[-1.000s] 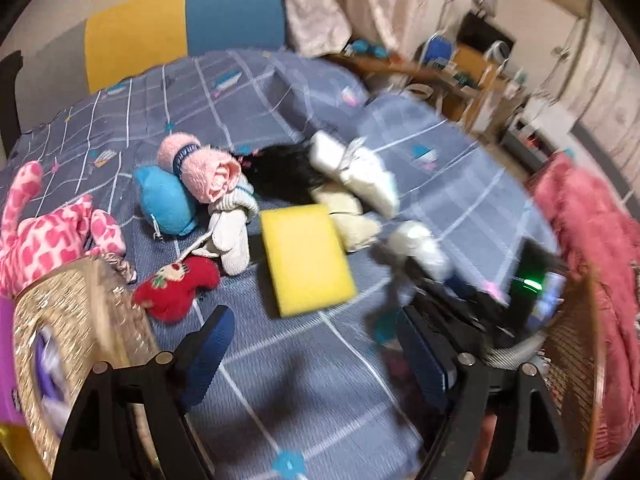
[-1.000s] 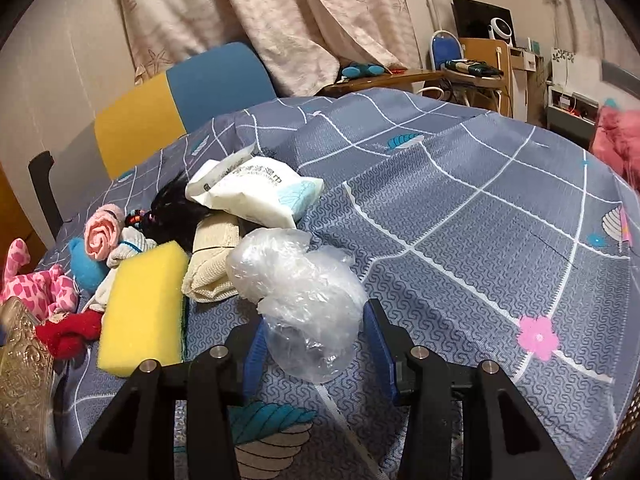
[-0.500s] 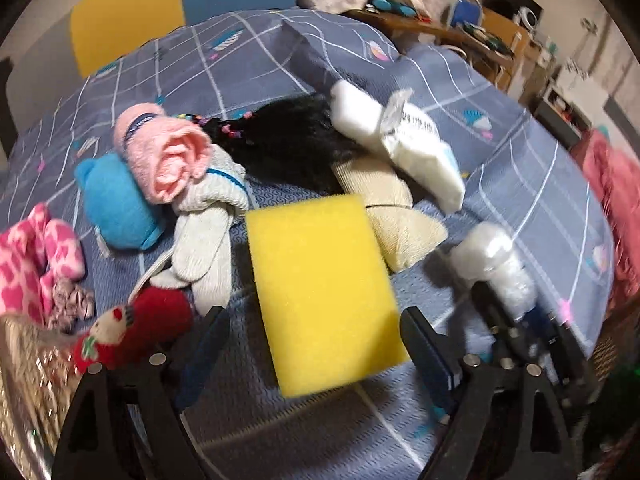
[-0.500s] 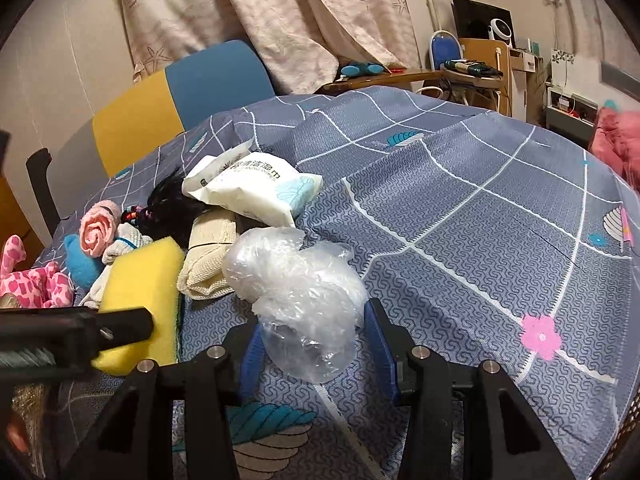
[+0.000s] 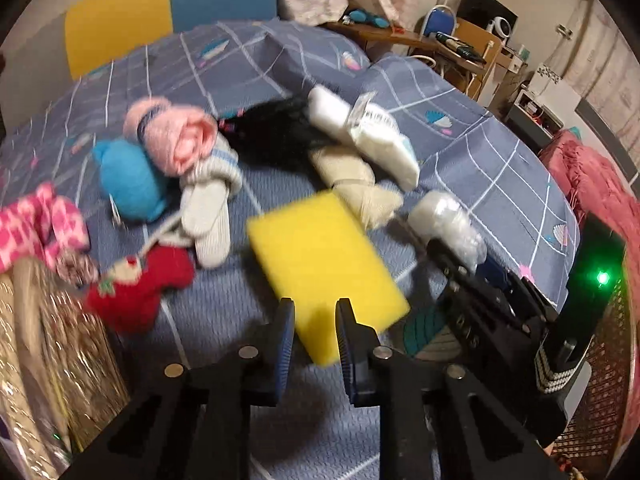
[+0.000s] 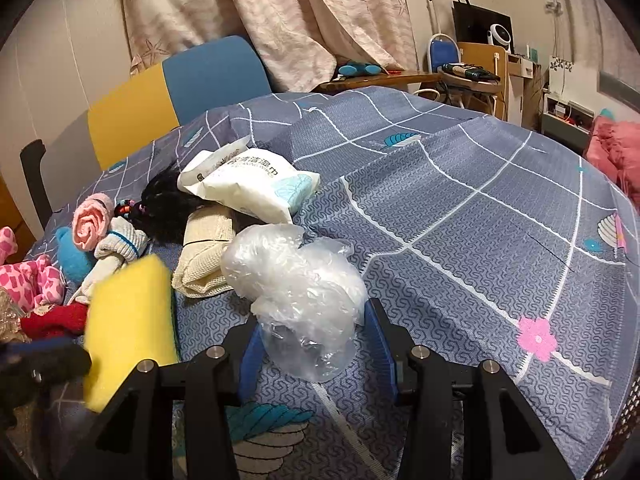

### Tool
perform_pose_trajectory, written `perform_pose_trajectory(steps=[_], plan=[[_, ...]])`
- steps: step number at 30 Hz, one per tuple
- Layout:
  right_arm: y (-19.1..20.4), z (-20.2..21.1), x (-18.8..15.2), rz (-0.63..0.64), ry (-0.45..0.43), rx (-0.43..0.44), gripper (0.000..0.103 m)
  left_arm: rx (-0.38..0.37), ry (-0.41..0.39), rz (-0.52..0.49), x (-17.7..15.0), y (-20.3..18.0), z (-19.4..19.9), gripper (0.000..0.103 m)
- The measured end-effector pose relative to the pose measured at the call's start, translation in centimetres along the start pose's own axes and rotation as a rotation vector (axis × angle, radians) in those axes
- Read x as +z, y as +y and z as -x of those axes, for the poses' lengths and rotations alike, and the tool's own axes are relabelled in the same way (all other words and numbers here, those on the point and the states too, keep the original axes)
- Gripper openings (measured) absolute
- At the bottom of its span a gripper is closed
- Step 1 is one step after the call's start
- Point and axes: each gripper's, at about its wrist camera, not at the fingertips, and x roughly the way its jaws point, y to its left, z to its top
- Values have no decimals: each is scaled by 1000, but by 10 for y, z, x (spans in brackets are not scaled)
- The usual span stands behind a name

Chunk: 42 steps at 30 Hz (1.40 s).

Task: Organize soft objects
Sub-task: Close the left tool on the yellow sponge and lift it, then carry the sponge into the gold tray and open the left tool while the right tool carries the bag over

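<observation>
My left gripper [image 5: 314, 330] is shut on the near edge of a yellow sponge [image 5: 324, 264] and holds it tilted above the blue patterned cloth; the sponge also shows in the right wrist view [image 6: 128, 320]. My right gripper [image 6: 314, 354] has its jaws around a crumpled clear plastic bag [image 6: 298, 290] that rests on the cloth; the bag also shows in the left wrist view [image 5: 444, 224]. Behind lie a white wipes pack [image 6: 248, 186], a beige cloth roll [image 6: 204, 248], black hair [image 6: 166, 210], a pink towel roll [image 5: 176, 140], a blue plush [image 5: 128, 182], white socks [image 5: 208, 208] and a red plush [image 5: 136, 292].
A gold woven basket [image 5: 36, 364] stands at the near left, with a pink spotted plush [image 5: 36, 228] by it. A brown wicker basket [image 5: 596, 380] stands at the right edge. A yellow and blue chair back [image 6: 176, 88] is behind the table.
My left gripper closed on the yellow sponge and lifted its near edge off the cloth. My right gripper stayed around the plastic bag.
</observation>
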Motion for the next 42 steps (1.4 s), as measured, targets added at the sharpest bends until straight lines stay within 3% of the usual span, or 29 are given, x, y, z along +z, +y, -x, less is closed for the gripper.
perform_pose_trajectory(steps=[2, 4, 6, 7, 12, 17, 19, 22, 30, 36, 42], plan=[[0, 1, 0, -1, -2, -5, 48, -53, 14, 44, 1, 6, -4, 27], [-2, 1, 0, -9, -3, -2, 48, -55, 32, 100, 4, 11, -7, 61], [-2, 1, 0, -7, -3, -6, 48, -55, 29, 132, 5, 11, -6, 85], [-1, 1, 0, -5, -3, -9, 48, -52, 23, 142, 6, 10, -5, 88], [-1, 1, 0, -8, -4, -9, 48, 1, 36, 118, 28, -4, -17, 88], [-2, 1, 0, -13, -5, -6, 48, 17, 106, 98, 33, -10, -42, 86], [-3, 1, -1, -14, -5, -6, 48, 41, 115, 80, 30, -10, -45, 74], [-3, 0, -1, -13, -5, -7, 48, 20, 88, 87, 24, -6, -39, 70], [-1, 0, -1, 0, -5, -28, 48, -56, 15, 107, 3, 5, 9, 70], [2, 0, -1, 12, -4, -48, 48, -113, -54, 39, -27, 6, 62, 70], [7, 0, -1, 40, 0, -92, 47, -125, -102, 22, -56, 28, 109, 70]])
